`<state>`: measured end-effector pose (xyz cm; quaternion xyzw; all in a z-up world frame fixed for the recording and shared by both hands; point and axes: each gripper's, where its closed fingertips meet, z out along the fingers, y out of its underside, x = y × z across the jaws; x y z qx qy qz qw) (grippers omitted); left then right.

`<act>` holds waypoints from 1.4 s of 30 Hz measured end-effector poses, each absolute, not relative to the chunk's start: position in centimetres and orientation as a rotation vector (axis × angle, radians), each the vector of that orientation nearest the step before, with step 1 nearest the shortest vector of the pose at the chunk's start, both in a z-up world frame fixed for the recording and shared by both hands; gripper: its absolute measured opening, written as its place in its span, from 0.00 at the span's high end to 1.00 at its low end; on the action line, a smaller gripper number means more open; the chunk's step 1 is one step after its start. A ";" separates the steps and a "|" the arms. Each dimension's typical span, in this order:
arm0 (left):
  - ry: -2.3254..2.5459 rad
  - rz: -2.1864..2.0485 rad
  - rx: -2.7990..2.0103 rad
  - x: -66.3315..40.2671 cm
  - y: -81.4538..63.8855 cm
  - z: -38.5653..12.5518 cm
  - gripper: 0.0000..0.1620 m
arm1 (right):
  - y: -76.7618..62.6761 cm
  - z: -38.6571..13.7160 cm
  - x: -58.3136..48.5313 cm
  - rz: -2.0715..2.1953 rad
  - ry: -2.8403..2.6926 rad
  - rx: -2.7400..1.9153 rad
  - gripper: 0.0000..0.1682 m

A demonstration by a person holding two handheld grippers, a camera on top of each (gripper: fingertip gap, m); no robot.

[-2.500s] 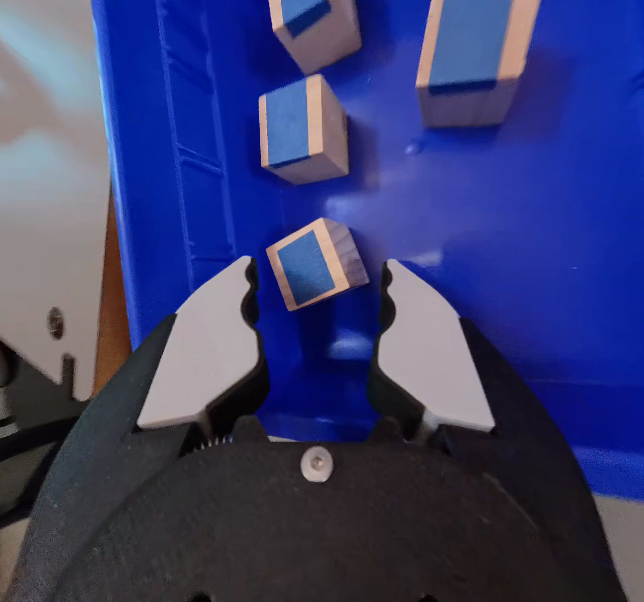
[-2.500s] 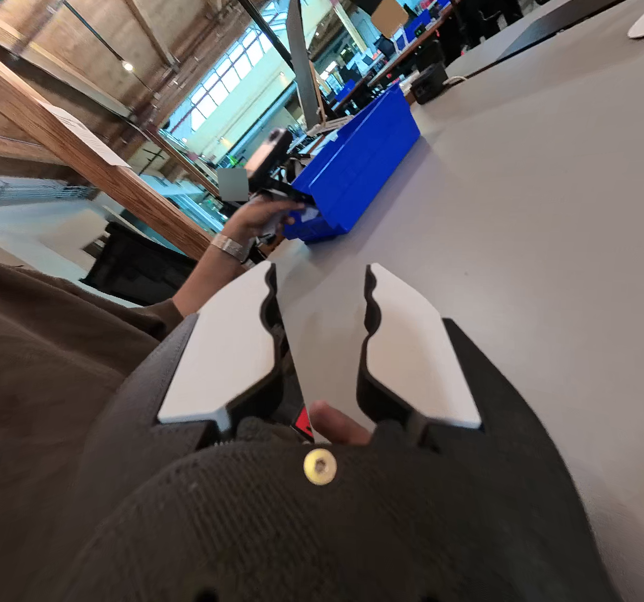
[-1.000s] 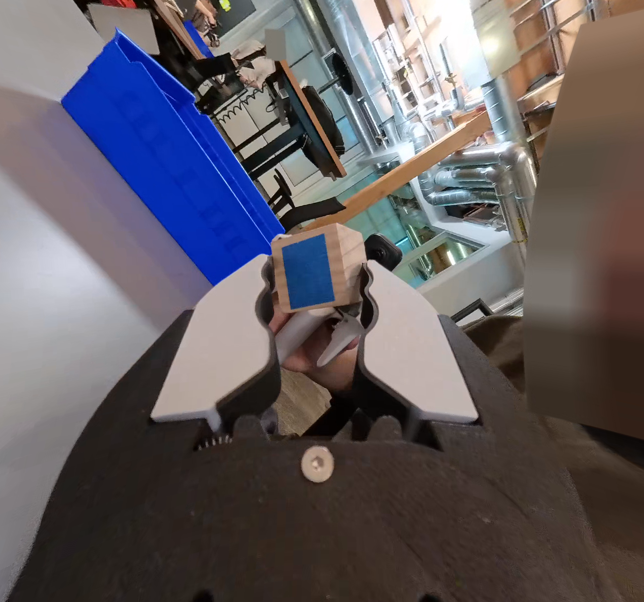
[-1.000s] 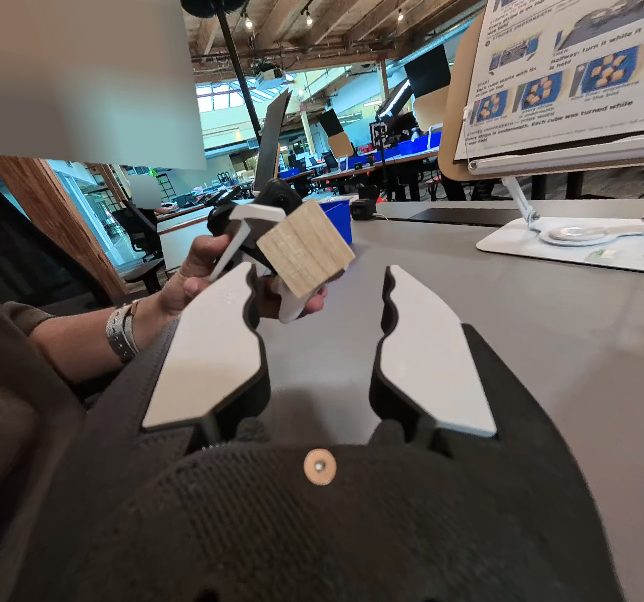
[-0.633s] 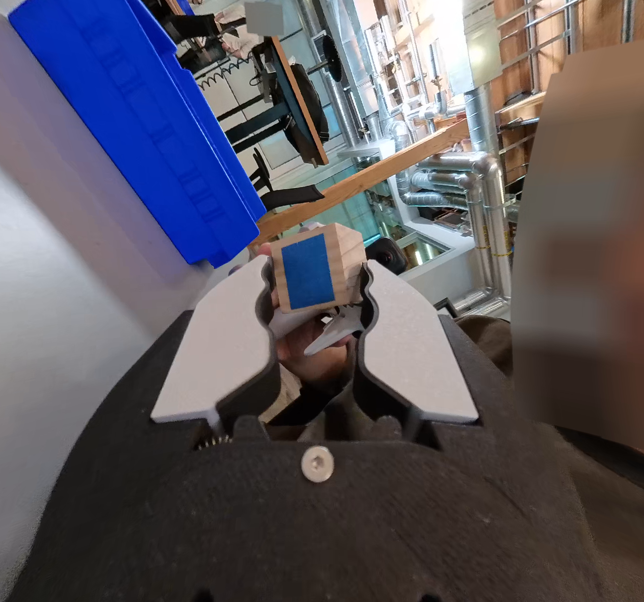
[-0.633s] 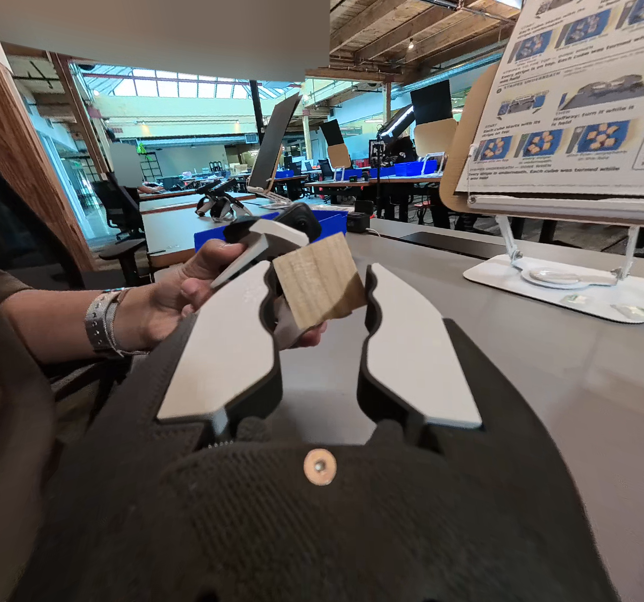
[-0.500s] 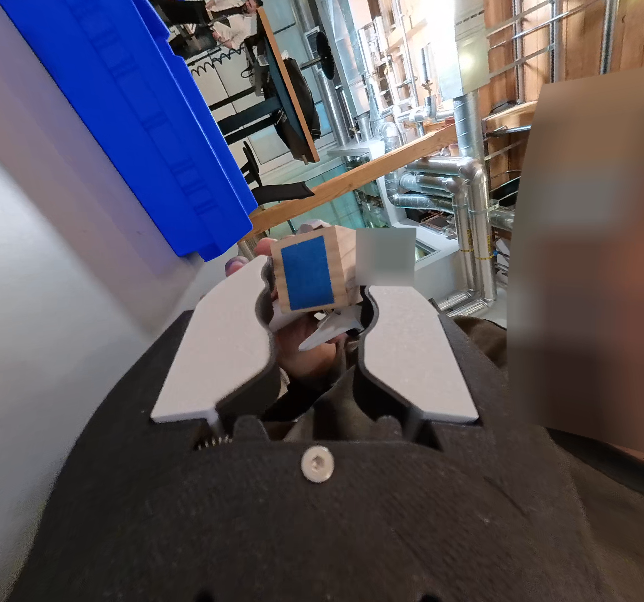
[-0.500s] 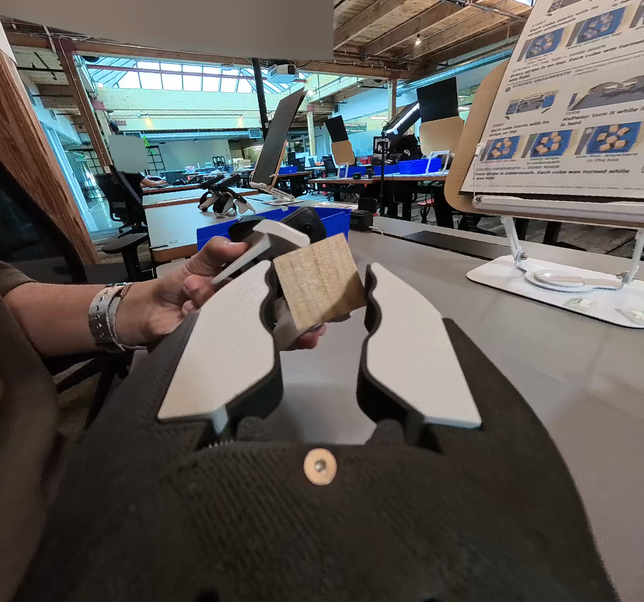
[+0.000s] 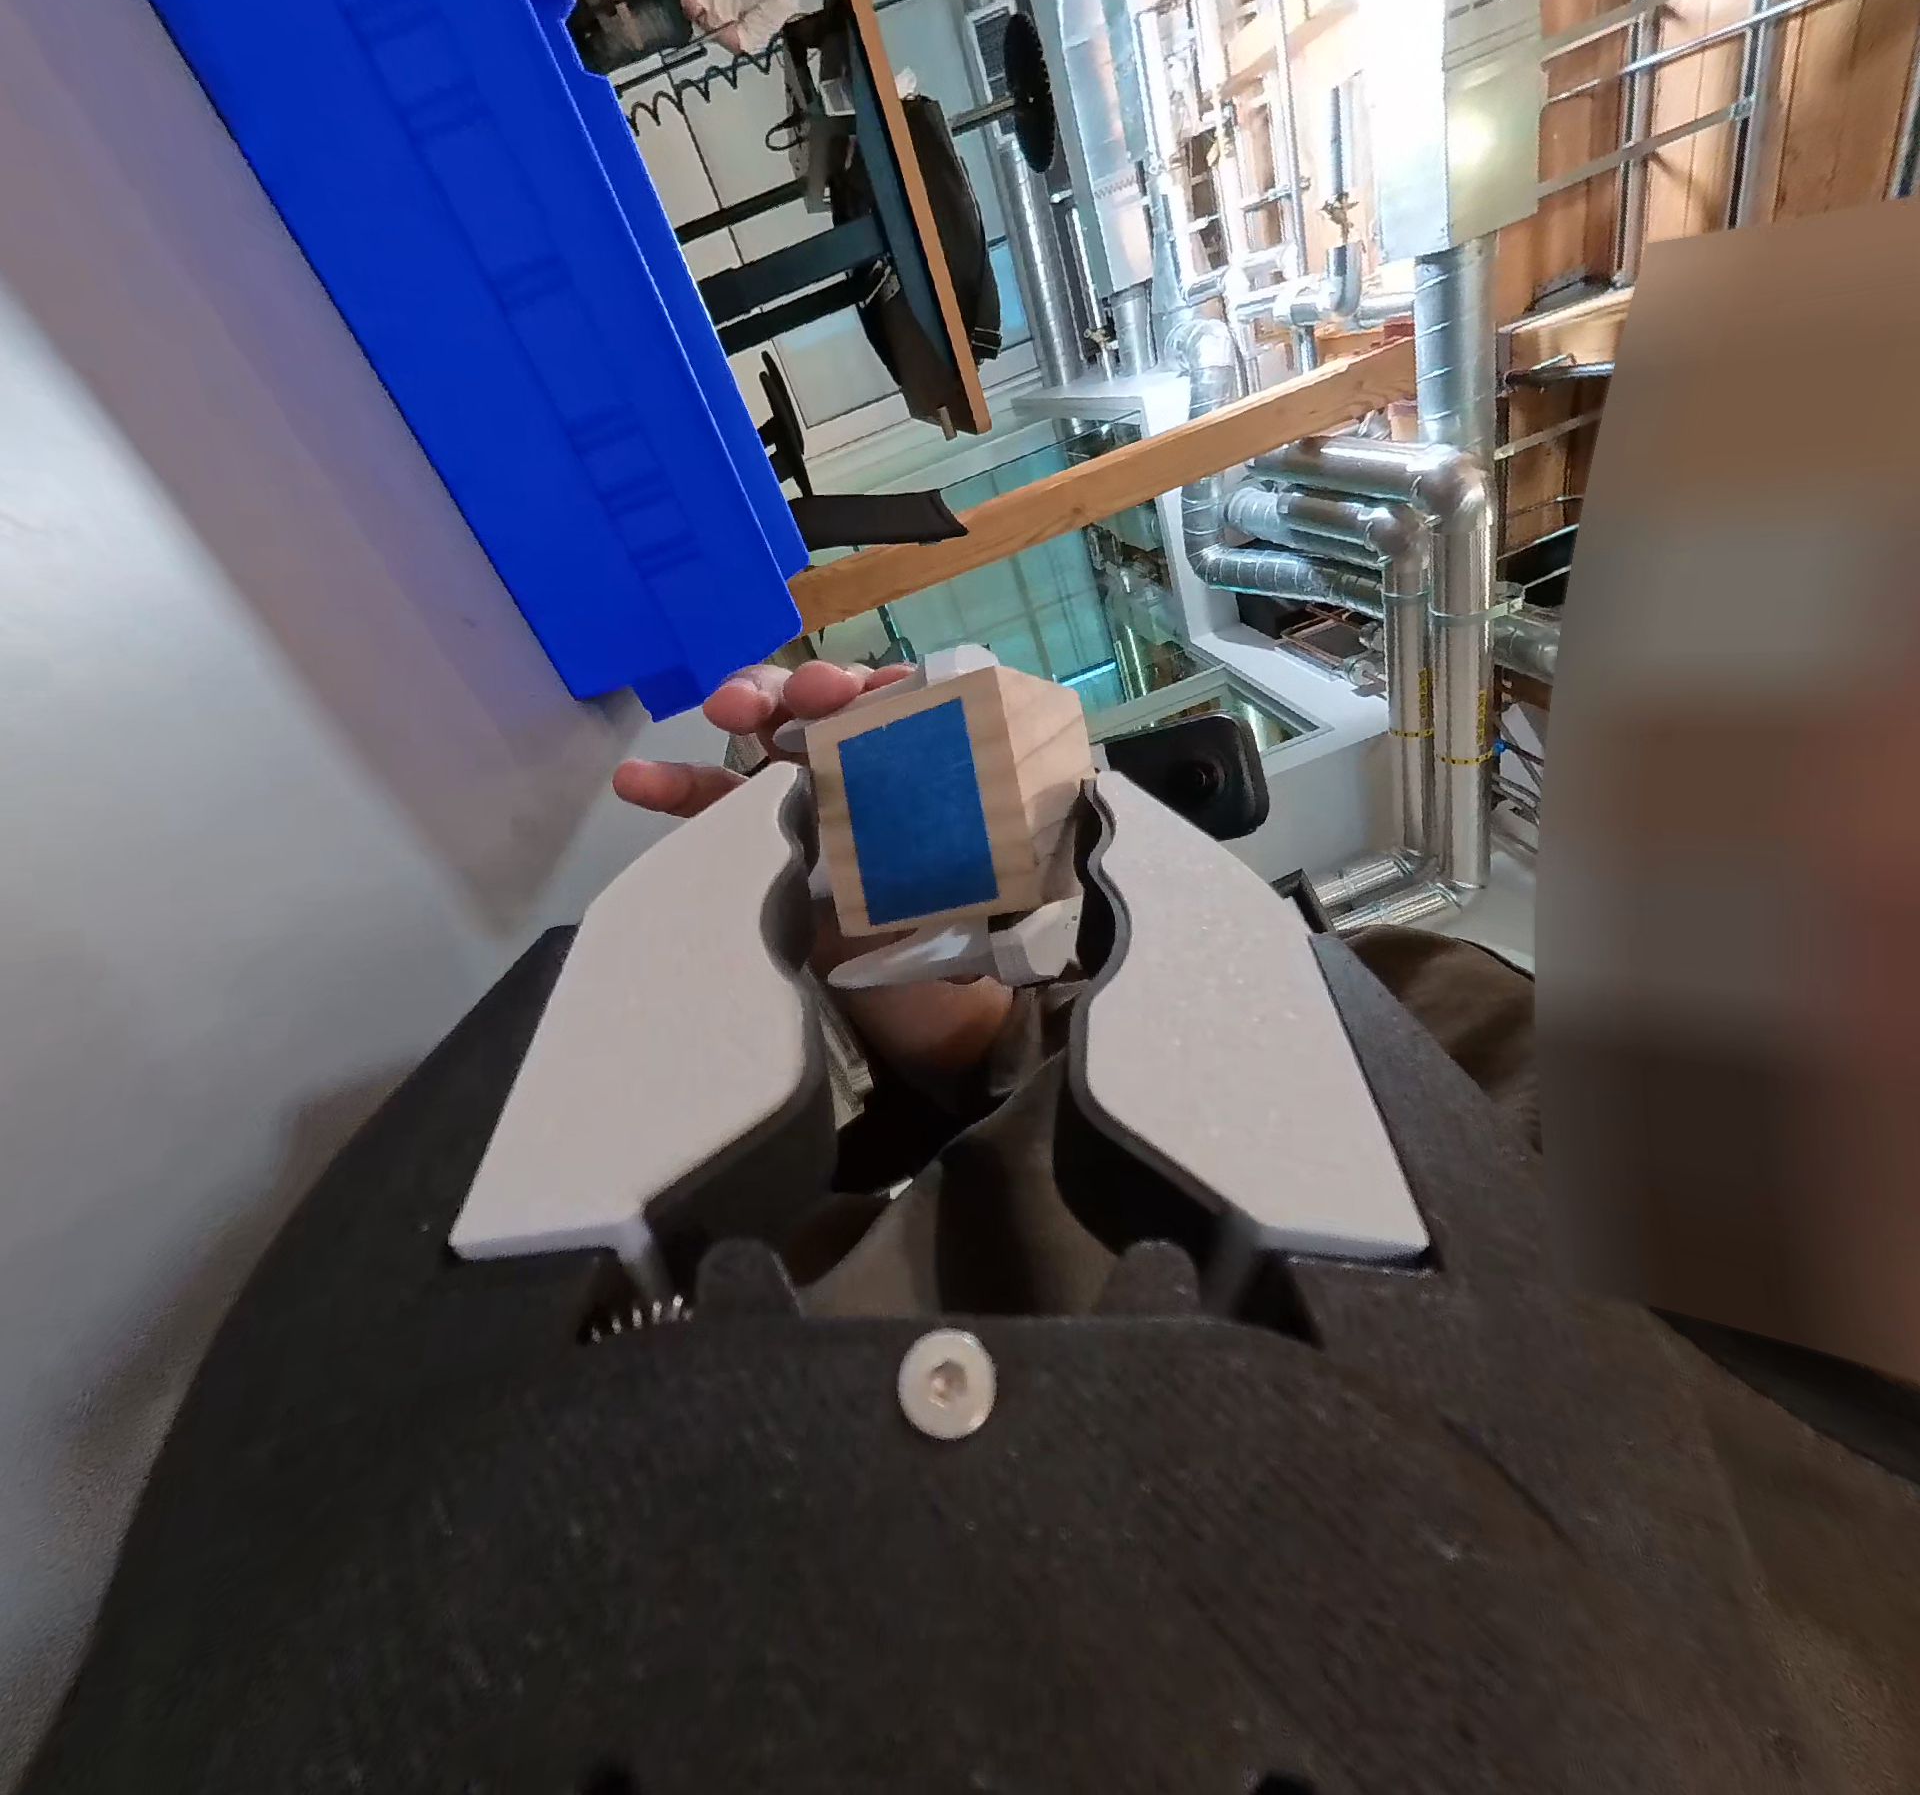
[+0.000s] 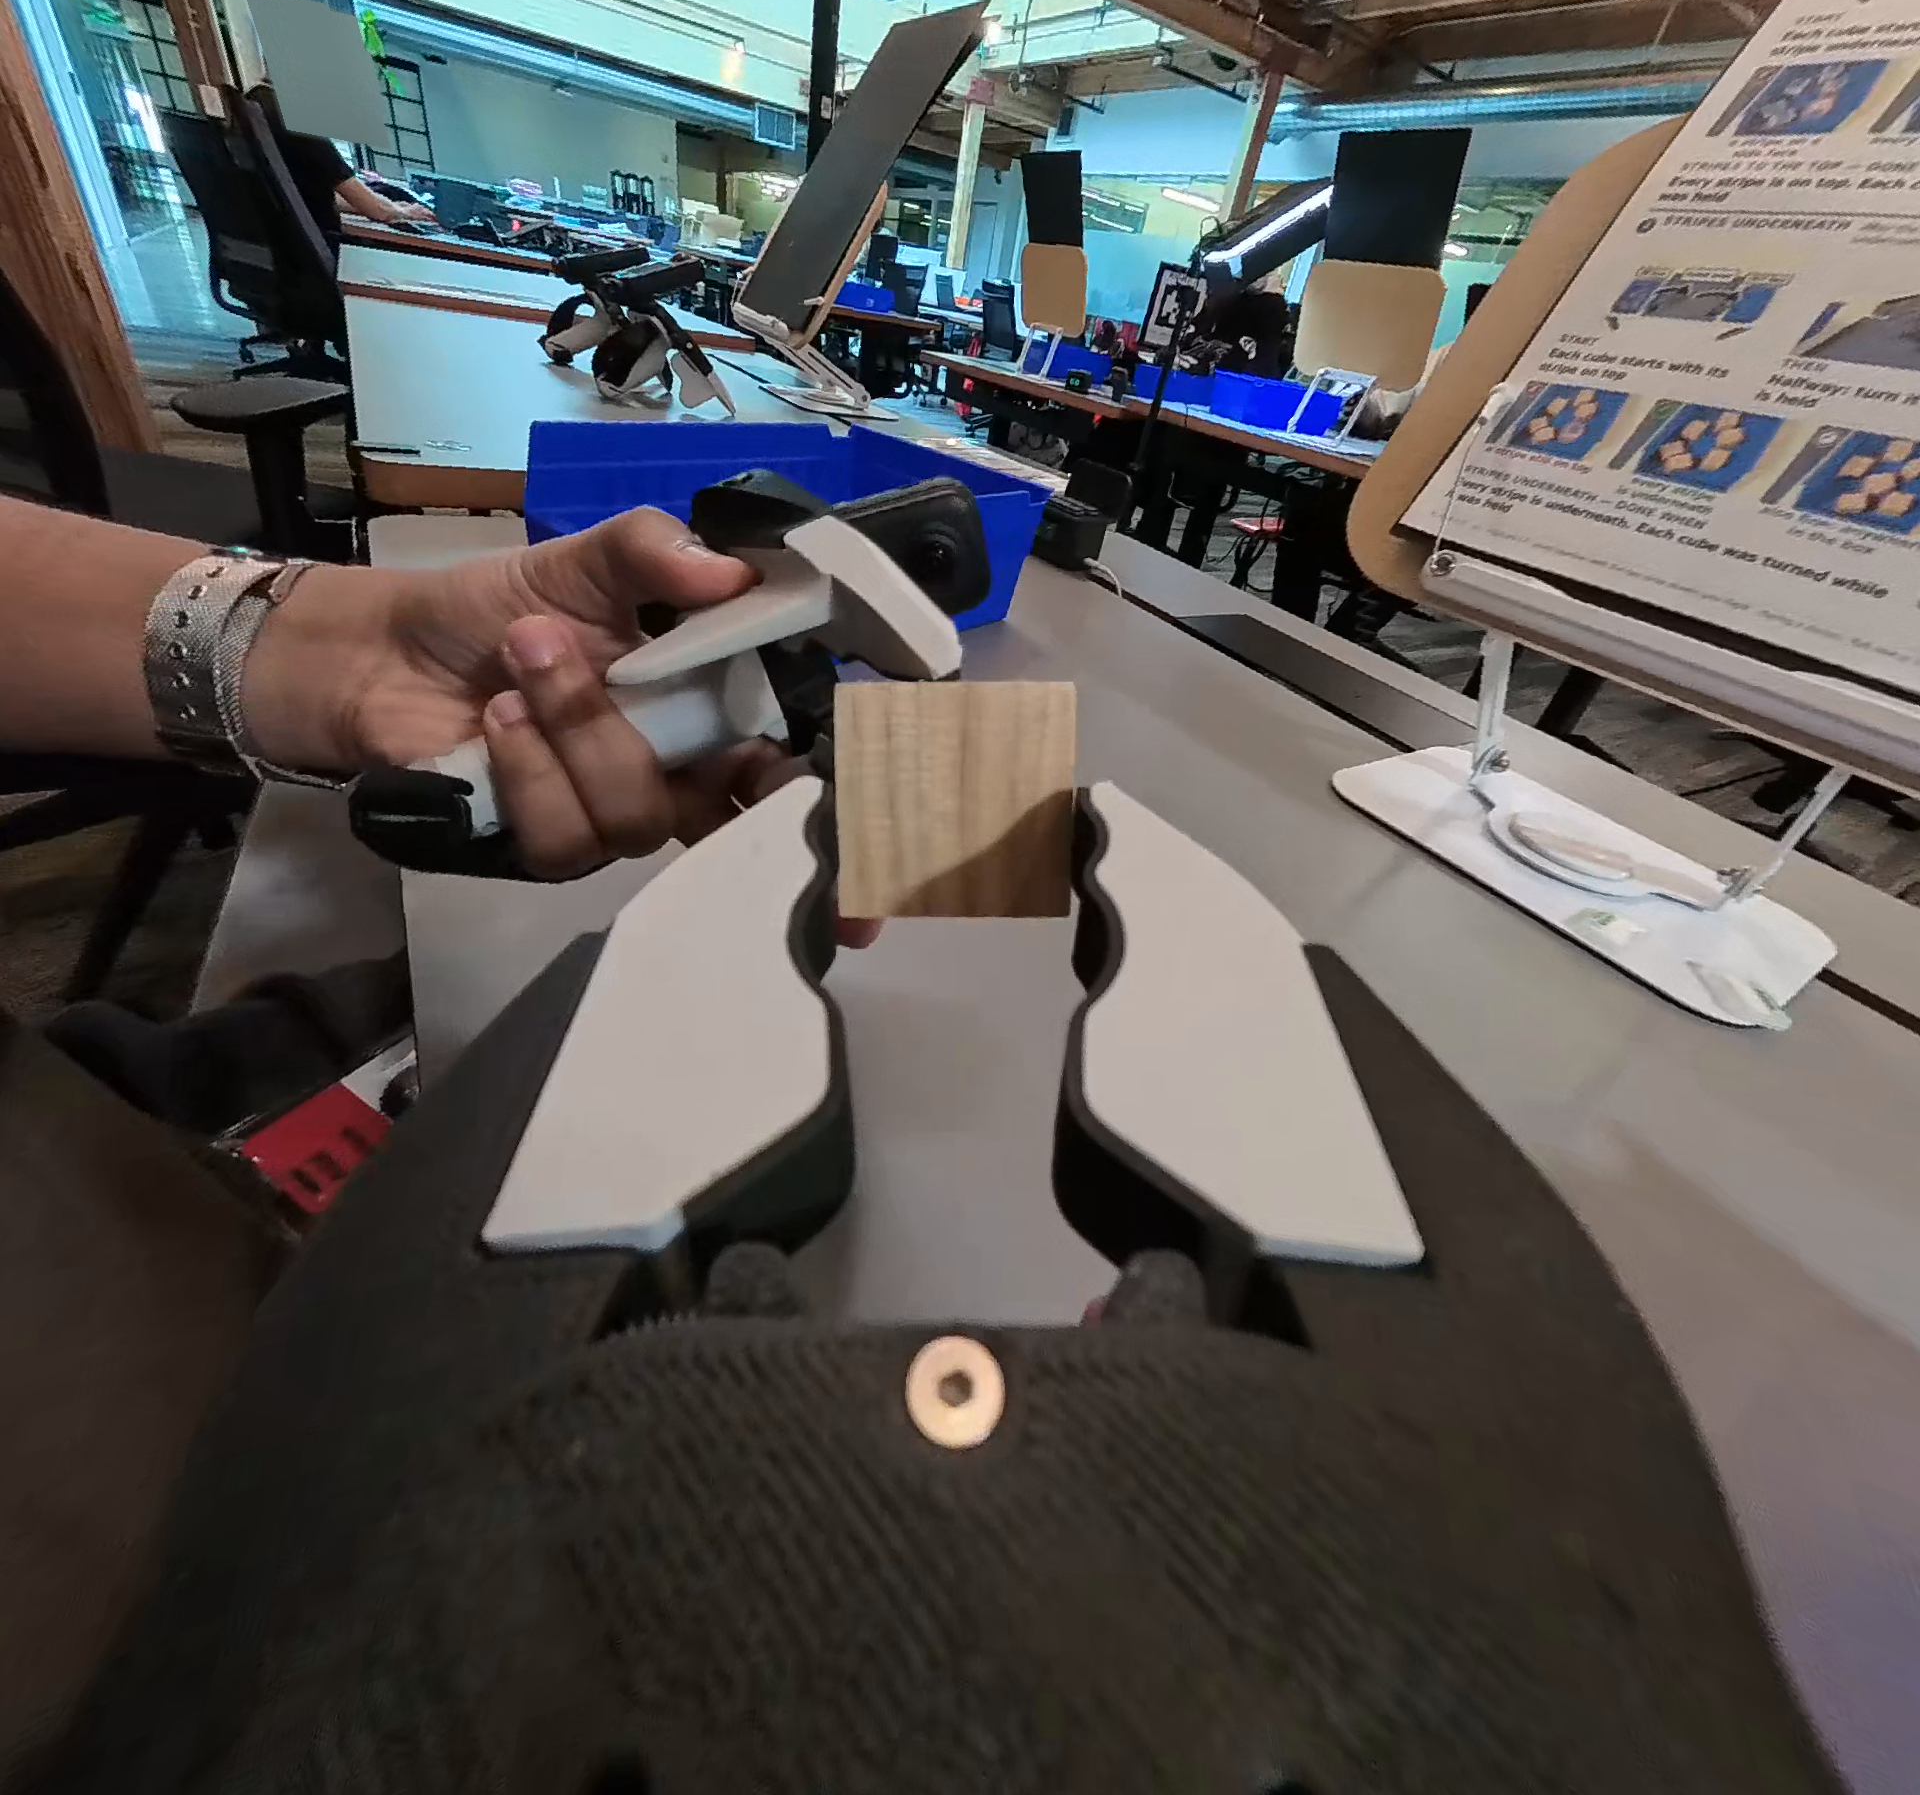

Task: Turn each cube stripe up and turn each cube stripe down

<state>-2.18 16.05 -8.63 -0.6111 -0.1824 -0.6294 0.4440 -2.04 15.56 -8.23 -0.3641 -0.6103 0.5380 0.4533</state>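
Note:
A wooden cube [image 9: 914,815] is held in the air between both grippers. Its blue stripe faces the left wrist camera, and a plain wood face [image 10: 954,800] faces the right wrist camera. My left gripper [image 9: 940,810] is shut on its sides. My right gripper [image 10: 951,852] is shut on it crosswise, square to the cube. In the left wrist view one right fingertip [image 9: 935,950] shows under the cube. In the right wrist view a left finger [image 10: 883,602] rests on the cube's top, and the other left finger is hidden.
The blue bin [image 10: 675,488] stands on the grey table [image 10: 1351,1070] behind the grippers, and also shows in the left wrist view [image 9: 468,239]. A stand with an instruction sheet [image 10: 1662,395] sits at the right on a white base [image 10: 1558,862]. A hand with a wristband [image 10: 208,665] holds the left gripper.
My left gripper lifted the cube out of the bin and turned it toward my right gripper. My right gripper came around the cube, squared up and closed on it.

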 end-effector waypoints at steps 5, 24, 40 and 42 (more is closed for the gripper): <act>-0.470 -1.538 -1.504 -2.6 16.2 -9.0 0.68 | 16.1 -7.9 -2.1 1.345 -1.479 -0.923 0.74; -0.404 -1.511 -1.589 -1.6 15.9 -10.2 0.62 | 53.8 -5.6 4.2 0.696 -0.790 -1.680 0.74; -0.427 -1.510 -1.629 -1.8 16.4 -11.7 0.63 | 59.6 -18.5 2.8 0.385 -0.976 -2.045 0.74; -0.431 -1.510 -1.628 -2.0 16.4 -11.8 0.63 | 59.9 -17.9 3.2 0.374 -0.949 -2.038 0.72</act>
